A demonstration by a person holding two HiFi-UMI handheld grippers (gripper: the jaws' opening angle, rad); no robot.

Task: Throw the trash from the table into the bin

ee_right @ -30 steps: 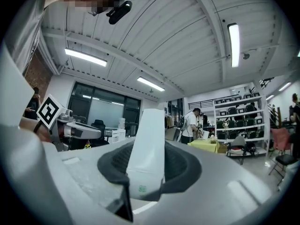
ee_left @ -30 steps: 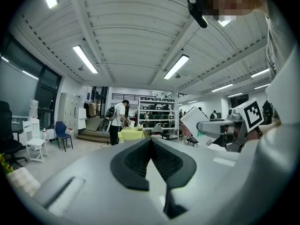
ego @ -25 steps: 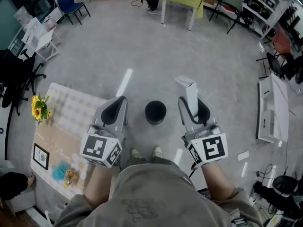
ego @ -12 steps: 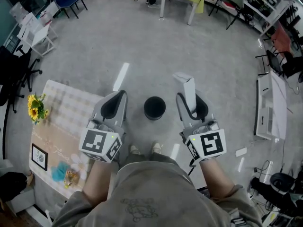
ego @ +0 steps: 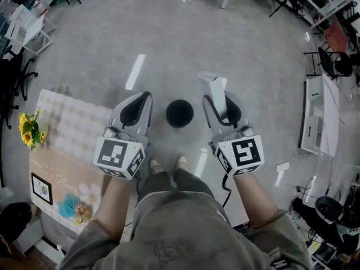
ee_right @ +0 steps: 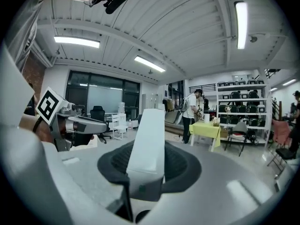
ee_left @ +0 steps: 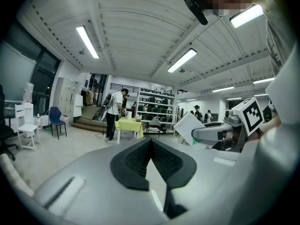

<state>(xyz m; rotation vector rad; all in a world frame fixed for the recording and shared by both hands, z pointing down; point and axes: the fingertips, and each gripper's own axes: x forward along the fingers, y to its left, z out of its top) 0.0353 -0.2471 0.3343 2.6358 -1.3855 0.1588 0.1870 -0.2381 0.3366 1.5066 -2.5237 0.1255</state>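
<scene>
At the left we see the table (ego: pixel 67 134). Our left gripper (ego: pixel 144 101) has its jaws pressed together, empty. The black bin (ego: pixel 179 113) stands on the floor between our grippers. Our right gripper (ego: pixel 220 107) clamps a white carton (ego: pixel 214 86), near the bin's right side.

On the floor (ego: pixel 169 44), the round black bin (ego: pixel 179 113) stands right of the cloth-covered surface (ego: pixel 70 142), between the left hand-held gripper (ego: pixel 140 99) and the right hand-held gripper (ego: pixel 219 101).
</scene>
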